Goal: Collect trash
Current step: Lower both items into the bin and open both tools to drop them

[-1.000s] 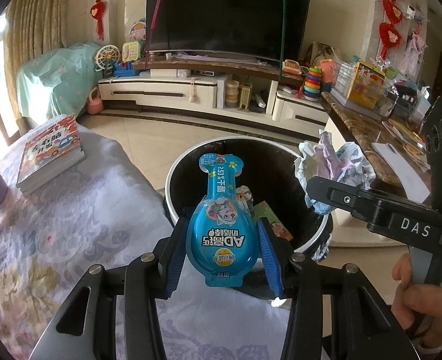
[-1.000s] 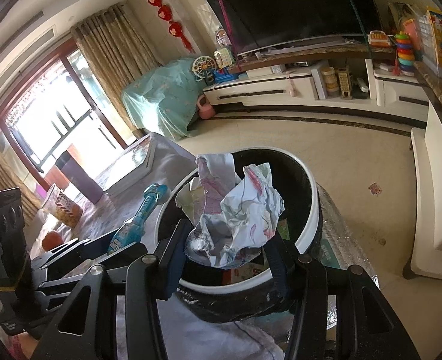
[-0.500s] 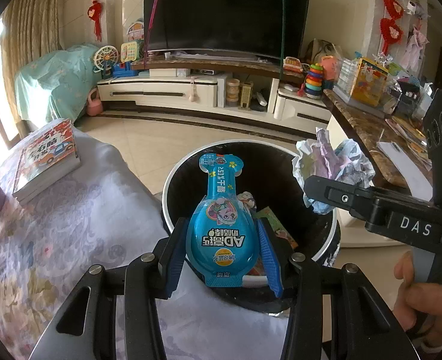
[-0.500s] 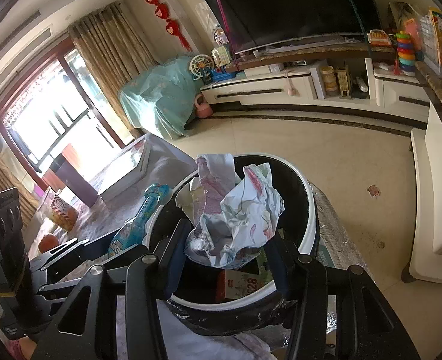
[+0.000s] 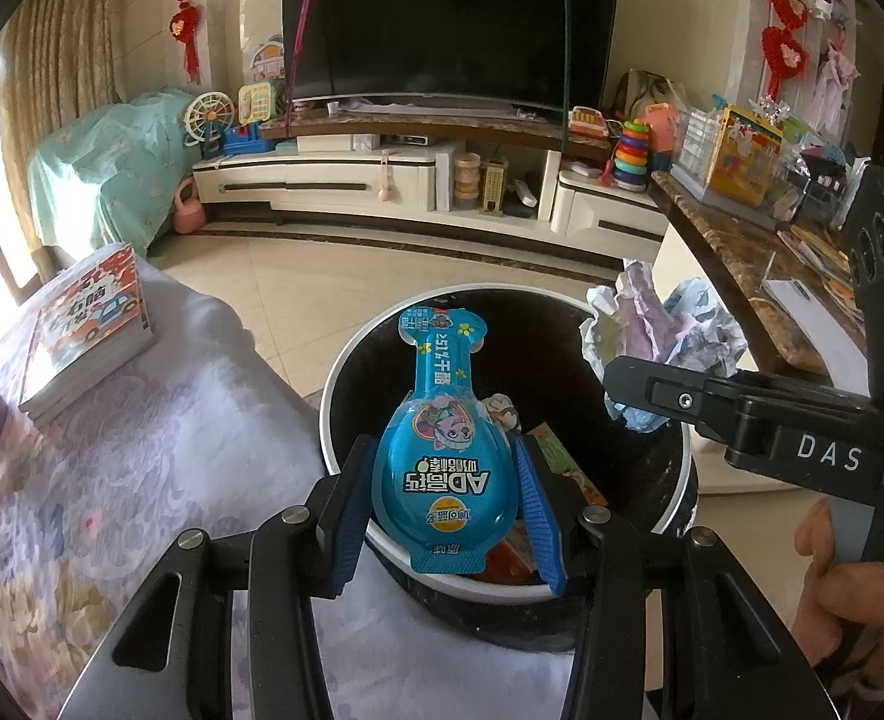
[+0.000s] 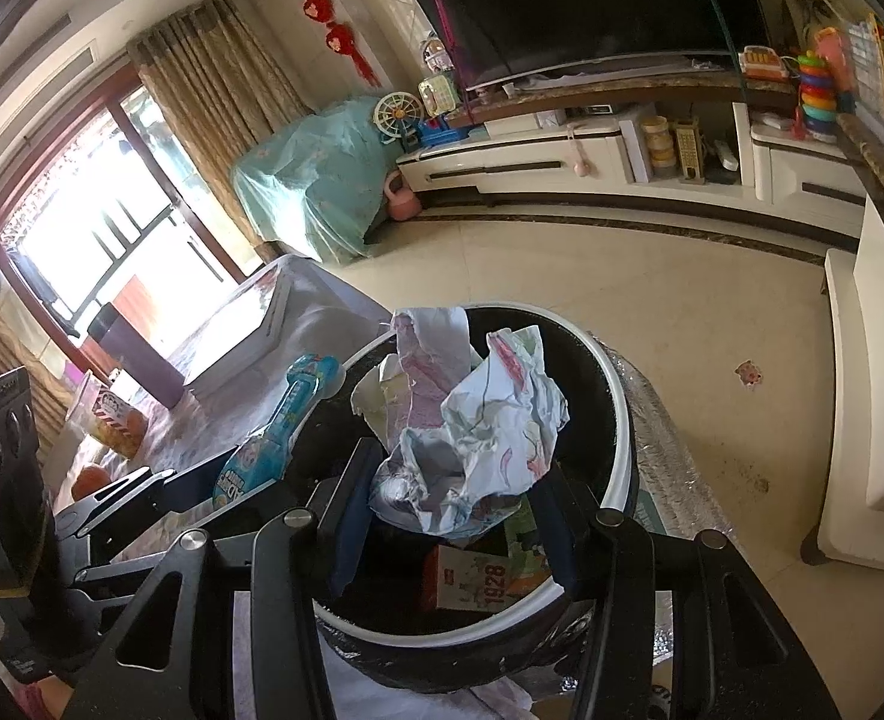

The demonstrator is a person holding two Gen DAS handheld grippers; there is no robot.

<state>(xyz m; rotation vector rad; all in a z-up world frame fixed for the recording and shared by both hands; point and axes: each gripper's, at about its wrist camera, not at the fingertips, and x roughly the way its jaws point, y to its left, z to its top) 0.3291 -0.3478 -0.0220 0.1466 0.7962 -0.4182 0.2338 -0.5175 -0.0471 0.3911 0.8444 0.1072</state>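
Both grippers have edged forward over the bin [image 5: 345, 384] since the earlier frames, so its white rim now sits lower in each view. At lower centre of the left view, the left gripper [image 5: 445, 501] clamps the round belly of a glossy blue pouch [image 5: 442, 456] between its blue pads [image 5: 532, 504], the narrow neck pointing up over the black, round bin mouth. At centre of the right view, the right gripper [image 6: 451, 507] grips a crumpled paper wad [image 6: 472, 420], pale with pink and blue print, above the bin [image 6: 619, 420]. Printed cartons [image 6: 484, 582] lie inside. A flowered cloth [image 5: 111, 480] and books [image 5: 87, 324] fill the left.
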